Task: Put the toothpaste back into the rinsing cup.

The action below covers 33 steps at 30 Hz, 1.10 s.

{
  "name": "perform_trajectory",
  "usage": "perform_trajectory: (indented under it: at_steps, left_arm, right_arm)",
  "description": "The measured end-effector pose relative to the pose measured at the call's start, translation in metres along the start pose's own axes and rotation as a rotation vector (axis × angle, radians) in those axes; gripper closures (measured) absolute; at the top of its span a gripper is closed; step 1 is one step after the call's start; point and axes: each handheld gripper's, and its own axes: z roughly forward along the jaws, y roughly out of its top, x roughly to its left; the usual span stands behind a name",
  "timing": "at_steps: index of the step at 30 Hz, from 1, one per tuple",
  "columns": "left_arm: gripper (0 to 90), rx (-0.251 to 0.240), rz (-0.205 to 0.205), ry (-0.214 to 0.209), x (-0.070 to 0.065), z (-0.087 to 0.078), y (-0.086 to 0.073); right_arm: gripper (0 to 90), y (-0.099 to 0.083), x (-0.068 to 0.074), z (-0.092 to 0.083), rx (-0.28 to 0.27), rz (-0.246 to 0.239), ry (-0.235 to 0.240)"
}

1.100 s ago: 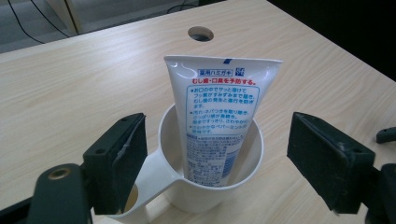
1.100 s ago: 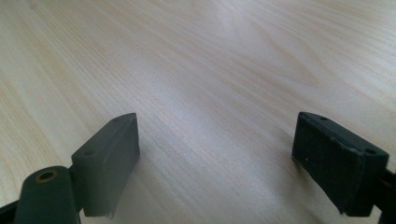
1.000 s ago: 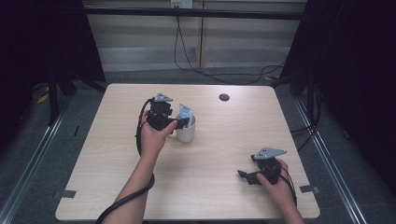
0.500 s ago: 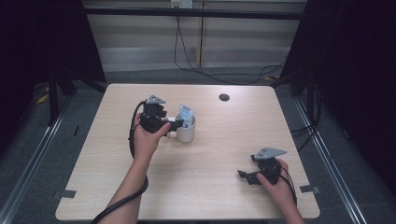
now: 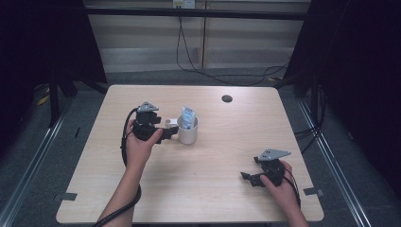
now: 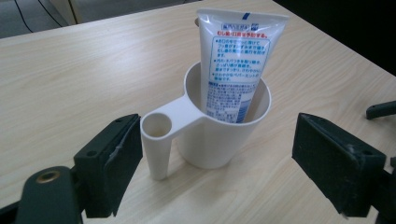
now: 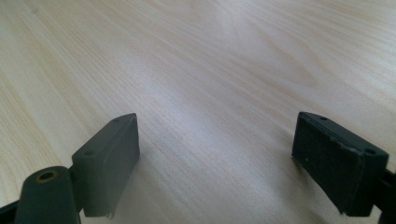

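A white cup (image 5: 187, 134) (image 6: 219, 135) with a side handle stands upright near the middle of the table. A white toothpaste tube (image 5: 187, 117) (image 6: 236, 60) with blue and red print stands in it, leaning on the far rim. My left gripper (image 5: 166, 134) (image 6: 217, 165) is open just left of the cup, its jaws set wide to either side of the handle (image 6: 161, 140) without touching it. My right gripper (image 5: 249, 178) (image 7: 217, 163) rests open near the table's front right, with bare wood between its jaws.
The light wooden table (image 5: 227, 142) has a round black cable hole (image 5: 227, 98) at the back. Cables trail from both grippers. Dark floor and metal rails surround the table, and the right gripper's tip (image 6: 380, 109) shows far off in the left gripper view.
My left gripper has drawn back to the left from the cup, by a short way. The cup, tube and right gripper have stayed put.
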Motion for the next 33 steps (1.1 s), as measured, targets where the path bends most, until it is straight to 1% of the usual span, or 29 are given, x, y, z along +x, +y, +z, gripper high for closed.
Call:
perform_trajectory:
  at_steps: [4, 9, 11, 12, 22, 23, 25, 27, 28, 33]
  left_arm:
    - [16.3, 0.003, -0.002, 0.004, 0.002, -0.005, -0.006]
    - [16.3, 0.005, 0.005, 0.009, 0.005, -0.011, -0.013]
    - [16.3, 0.009, -0.003, 0.011, 0.006, -0.012, -0.017]
    - [16.3, 0.01, 0.002, 0.01, 0.007, -0.013, -0.018]
    - [16.3, 0.003, -0.009, 0.011, 0.011, -0.019, -0.033]
    - [16.3, 0.001, -0.011, 0.007, 0.012, -0.02, -0.035]
    - [16.3, 0.003, -0.011, 0.008, 0.013, -0.021, -0.038]
    - [16.3, -0.004, -0.022, 0.01, 0.014, -0.021, -0.04]
    - [16.3, 0.0, -0.016, 0.007, 0.015, -0.022, -0.042]
    - [16.3, -0.002, -0.025, 0.006, 0.015, -0.022, -0.047]
  right_arm:
    - [14.6, 0.0, -0.001, 0.0, -0.001, -0.004, -0.001]
    - [14.6, 0.001, -0.001, 0.001, 0.0, -0.005, -0.002]
    - [14.6, 0.001, -0.001, 0.001, -0.002, -0.006, 0.0]
    - [14.6, 0.001, -0.001, 0.001, -0.001, -0.008, -0.002]
    - [14.5, 0.001, 0.0, 0.001, 0.002, -0.013, -0.008]
    - [14.5, 0.001, 0.0, 0.001, 0.002, -0.013, -0.009]
    - [14.6, 0.001, 0.0, 0.001, 0.002, -0.013, -0.009]
    - [14.6, 0.001, 0.001, 0.001, 0.004, -0.011, -0.009]
    - [14.6, 0.001, 0.001, 0.001, 0.003, -0.012, -0.009]
    - [14.6, 0.001, 0.0, 0.001, 0.002, -0.013, -0.009]
